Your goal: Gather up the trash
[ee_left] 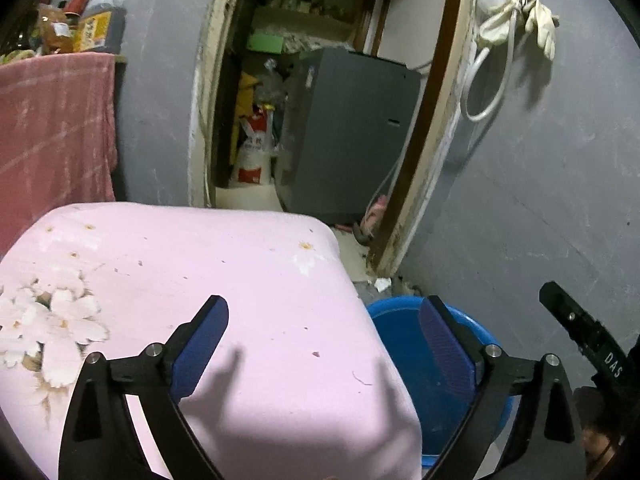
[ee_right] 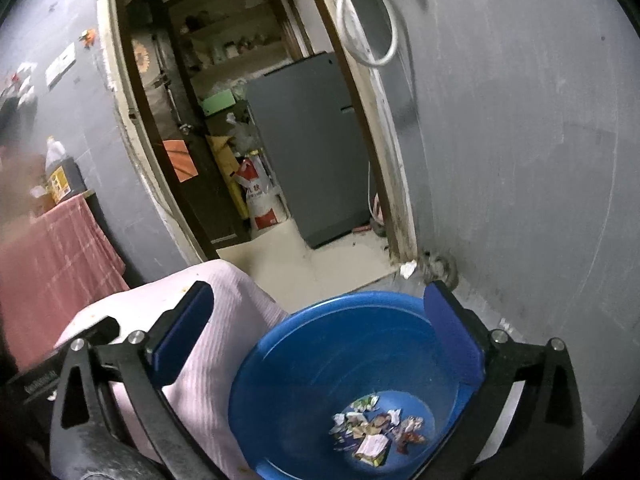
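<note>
A blue plastic basin (ee_right: pixel 320 364) stands on the floor beside a table with a pink flowered cloth (ee_left: pixel 200 280). Several torn wrappers and paper scraps (ee_right: pixel 376 432) lie in the basin's bottom. My right gripper (ee_right: pixel 320 336) is open and empty, held above the basin. My left gripper (ee_left: pixel 324 344) is open and empty above the pink cloth's right edge, with the basin (ee_left: pixel 404 344) partly showing below it. A small white crumpled scrap (ee_right: pixel 408 268) lies on the floor by the door frame; it also shows in the left wrist view (ee_left: pixel 382 284).
An open doorway (ee_right: pixel 256 120) leads to a room with a grey fridge (ee_right: pixel 312 148) and sacks (ee_right: pixel 260 196). A red cloth (ee_left: pixel 52 128) covers a stand with bottles (ee_left: pixel 100 20) at left. Gloves (ee_left: pixel 520 20) and a hose hang on the grey wall.
</note>
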`<state>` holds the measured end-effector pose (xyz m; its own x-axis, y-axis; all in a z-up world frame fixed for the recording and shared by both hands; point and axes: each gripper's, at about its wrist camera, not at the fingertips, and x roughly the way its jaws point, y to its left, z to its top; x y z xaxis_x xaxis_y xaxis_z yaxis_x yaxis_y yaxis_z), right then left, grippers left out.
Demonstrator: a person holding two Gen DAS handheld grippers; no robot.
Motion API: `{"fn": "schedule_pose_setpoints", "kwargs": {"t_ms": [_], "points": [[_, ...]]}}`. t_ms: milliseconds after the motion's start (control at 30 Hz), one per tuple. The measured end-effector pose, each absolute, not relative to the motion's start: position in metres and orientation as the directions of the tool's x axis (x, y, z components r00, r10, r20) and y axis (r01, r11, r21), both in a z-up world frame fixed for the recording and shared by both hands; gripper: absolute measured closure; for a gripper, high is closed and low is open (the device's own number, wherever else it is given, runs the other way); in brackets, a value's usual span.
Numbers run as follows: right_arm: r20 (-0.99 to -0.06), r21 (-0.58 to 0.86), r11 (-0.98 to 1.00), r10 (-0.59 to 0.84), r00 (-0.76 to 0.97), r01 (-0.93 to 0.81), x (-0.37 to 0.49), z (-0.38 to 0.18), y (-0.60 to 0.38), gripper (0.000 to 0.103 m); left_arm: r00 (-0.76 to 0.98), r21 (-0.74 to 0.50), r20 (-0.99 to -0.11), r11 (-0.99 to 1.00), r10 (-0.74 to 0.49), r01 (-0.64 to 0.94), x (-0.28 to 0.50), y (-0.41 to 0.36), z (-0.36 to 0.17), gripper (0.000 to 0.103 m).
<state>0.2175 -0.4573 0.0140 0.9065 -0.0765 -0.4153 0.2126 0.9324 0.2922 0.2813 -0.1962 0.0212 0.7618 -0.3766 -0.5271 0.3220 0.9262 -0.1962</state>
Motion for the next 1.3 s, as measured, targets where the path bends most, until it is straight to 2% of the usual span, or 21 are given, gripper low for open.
{"fn": "schedule_pose_setpoints", "kwargs": {"t_ms": [300,933,1300], "points": [[-0.331,0.257,0.948,-0.099,0.939,0.19,0.191,0.022,-0.442,0.0,0.815,-0.173,-0.463,0.938,-0.348,0.301,0.255,-0.172,0.032,0.006],[-0.218,0.19,0.976,-0.062,0.974,0.105,0.106,0.018,-0.392,0.0,0.877,-0.112,-0.362,0.948,-0.317,0.297,0.164,-0.136,0.025,0.005],[-0.18,0.248,0.962,-0.067,0.981,0.111,0.062,0.013,-0.401,0.0,0.905,-0.089,-0.308,0.956,-0.293,0.279,0.117,-0.12,0.023,0.002]]}}
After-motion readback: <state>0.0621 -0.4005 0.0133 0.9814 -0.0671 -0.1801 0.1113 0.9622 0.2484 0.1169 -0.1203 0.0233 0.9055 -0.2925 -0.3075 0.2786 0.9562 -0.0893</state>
